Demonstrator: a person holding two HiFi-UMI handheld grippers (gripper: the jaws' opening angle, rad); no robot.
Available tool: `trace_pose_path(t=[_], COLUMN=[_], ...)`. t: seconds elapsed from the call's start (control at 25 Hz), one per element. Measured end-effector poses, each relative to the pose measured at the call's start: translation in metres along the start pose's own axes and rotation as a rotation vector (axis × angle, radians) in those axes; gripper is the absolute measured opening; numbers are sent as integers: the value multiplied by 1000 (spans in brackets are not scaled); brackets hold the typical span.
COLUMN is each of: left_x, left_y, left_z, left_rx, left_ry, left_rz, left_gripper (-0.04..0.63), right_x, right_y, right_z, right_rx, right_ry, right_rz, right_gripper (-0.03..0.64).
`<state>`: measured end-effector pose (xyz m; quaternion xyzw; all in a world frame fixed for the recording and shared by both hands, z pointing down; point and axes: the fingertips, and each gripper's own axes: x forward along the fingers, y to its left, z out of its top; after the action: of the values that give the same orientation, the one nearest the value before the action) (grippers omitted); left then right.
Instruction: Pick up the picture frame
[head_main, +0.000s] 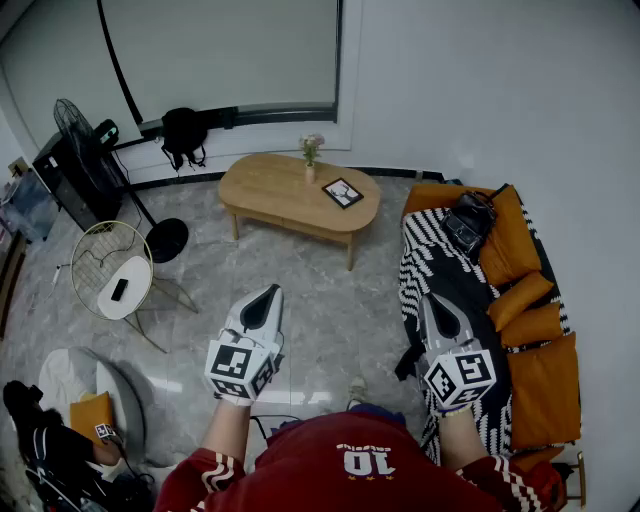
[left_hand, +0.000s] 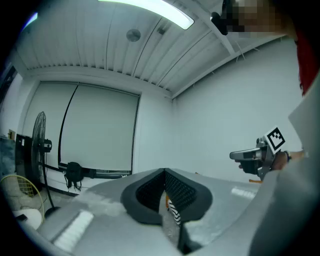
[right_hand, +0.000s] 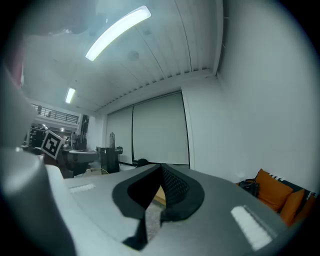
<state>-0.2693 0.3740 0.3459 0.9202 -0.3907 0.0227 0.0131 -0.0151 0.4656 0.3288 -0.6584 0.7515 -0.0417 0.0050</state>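
Observation:
A small black picture frame (head_main: 342, 192) lies flat on the right part of the oval wooden coffee table (head_main: 270, 190), next to a little vase of flowers (head_main: 311, 155). My left gripper (head_main: 266, 296) is held level well short of the table, jaws together and empty. My right gripper (head_main: 436, 305) hovers level beside the sofa, also shut with nothing in it. In the left gripper view the jaws (left_hand: 164, 172) meet at the tips; the right gripper (left_hand: 239, 156) shows off to the side. The right gripper view shows its jaws (right_hand: 160, 167) closed too.
An orange sofa (head_main: 530, 300) with a black-and-white throw (head_main: 440, 270) and a dark bag (head_main: 468, 224) runs along the right wall. A standing fan (head_main: 80, 125), a black cabinet (head_main: 75, 175) and a round wire side table (head_main: 112, 270) stand at left. Marble floor lies between me and the table.

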Motion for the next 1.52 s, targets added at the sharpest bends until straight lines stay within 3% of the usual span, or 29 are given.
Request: trace_pose_path(t=[0.44,0.88,1.52], left_x=[0,12,104], left_y=[-4,-15,-37], left_z=[6,3,38], left_rx=[5,-42,-66], left_ry=[-7,-2,-54], left_rz=[-41,-60,-94], left_gripper=[0,0,0], right_x=[-3,-1,47], right_y=[13,2,-73], right_z=[-2,-7,5], right_rx=[-7,-15,13], right_ry=[15,29,7], right_rz=[-3,-15,3], right_gripper=[-3,-3,31])
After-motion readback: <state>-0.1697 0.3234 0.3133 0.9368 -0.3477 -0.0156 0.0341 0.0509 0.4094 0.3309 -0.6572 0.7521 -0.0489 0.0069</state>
